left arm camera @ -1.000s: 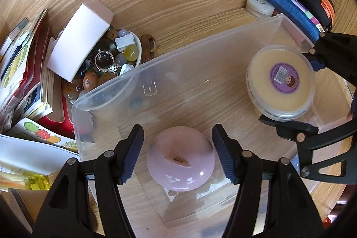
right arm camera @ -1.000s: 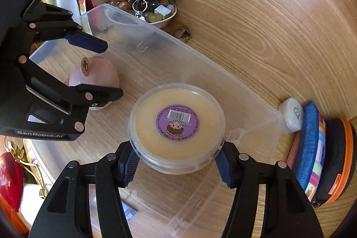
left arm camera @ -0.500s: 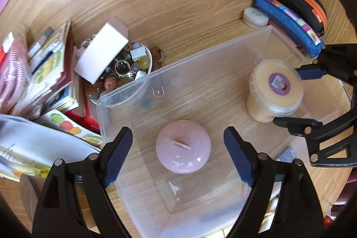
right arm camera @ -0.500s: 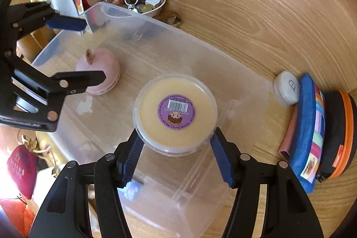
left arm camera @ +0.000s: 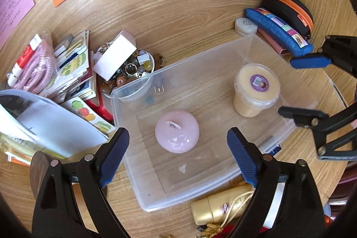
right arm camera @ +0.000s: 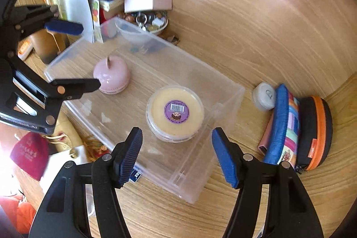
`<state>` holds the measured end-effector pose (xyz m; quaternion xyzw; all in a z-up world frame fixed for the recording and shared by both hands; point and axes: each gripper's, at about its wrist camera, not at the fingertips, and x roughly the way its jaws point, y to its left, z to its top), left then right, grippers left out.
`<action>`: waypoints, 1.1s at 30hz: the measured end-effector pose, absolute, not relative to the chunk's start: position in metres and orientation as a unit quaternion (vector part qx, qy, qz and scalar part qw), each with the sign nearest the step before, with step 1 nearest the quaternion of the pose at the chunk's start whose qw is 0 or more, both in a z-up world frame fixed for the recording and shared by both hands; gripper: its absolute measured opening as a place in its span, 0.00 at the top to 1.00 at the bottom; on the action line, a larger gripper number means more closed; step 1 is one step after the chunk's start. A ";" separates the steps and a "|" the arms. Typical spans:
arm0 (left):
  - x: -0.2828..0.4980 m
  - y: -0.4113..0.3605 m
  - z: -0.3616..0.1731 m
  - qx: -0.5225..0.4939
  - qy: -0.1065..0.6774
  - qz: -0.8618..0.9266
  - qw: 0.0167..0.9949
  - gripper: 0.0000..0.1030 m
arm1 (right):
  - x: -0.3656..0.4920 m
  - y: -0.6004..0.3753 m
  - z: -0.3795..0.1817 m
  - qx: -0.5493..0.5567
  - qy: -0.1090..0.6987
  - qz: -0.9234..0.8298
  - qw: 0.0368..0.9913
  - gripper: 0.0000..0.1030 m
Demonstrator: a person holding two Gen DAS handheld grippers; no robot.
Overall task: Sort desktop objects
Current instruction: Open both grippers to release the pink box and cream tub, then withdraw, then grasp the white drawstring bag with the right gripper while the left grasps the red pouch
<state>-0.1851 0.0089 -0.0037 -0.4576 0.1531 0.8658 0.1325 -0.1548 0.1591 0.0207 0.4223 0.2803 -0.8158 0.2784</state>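
Observation:
A clear plastic bin (left arm camera: 189, 61) (right arm camera: 178, 52) sits on the wooden desk. Inside it stand a pink dome-shaped object (left arm camera: 176, 134) (right arm camera: 111, 75) and a round tub of yellow paste with a purple label (left arm camera: 256, 84) (right arm camera: 175, 110). My left gripper (left arm camera: 176, 135) (right arm camera: 73, 55) hovers above the pink dome, its jaws opening wide and touching nothing. Above the yellow tub my right gripper (right arm camera: 177, 132) (left arm camera: 290, 86) hangs with its jaws opening, the pads clear of the lid.
Left of the bin are a bowl of beads and trinkets (left arm camera: 133, 73) with a white box (left arm camera: 115, 57) on it, and a stack of booklets (left arm camera: 73, 64). To the right lie a white round case (left arm camera: 245, 25), a blue pouch (left arm camera: 279, 28) and a black-orange case (left arm camera: 290, 8). A gold bottle (left arm camera: 218, 206) lies in front.
Both grippers have risen and drawn back from the bin. The left jaws spread away from the pink dome. The right pads came off the yellow tub, which stays in the bin.

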 end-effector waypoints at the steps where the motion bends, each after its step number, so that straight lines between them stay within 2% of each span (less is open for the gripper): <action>1: -0.182 0.008 -0.002 -0.455 0.154 0.868 0.130 0.13 | -0.162 0.161 0.020 0.418 0.278 -0.819 0.279 0.40; 11: -0.145 0.004 0.019 -0.419 0.150 0.890 0.101 0.09 | -0.124 0.187 0.059 0.335 0.228 -0.867 0.291 0.22; 20: -0.092 -0.015 0.032 -0.381 0.128 0.912 0.087 0.04 | -0.078 0.202 0.077 0.289 0.196 -0.882 0.317 0.19; 33: -0.037 -0.039 0.014 -0.367 0.099 0.922 0.073 0.04 | -0.036 0.205 0.051 0.287 0.188 -0.875 0.341 0.16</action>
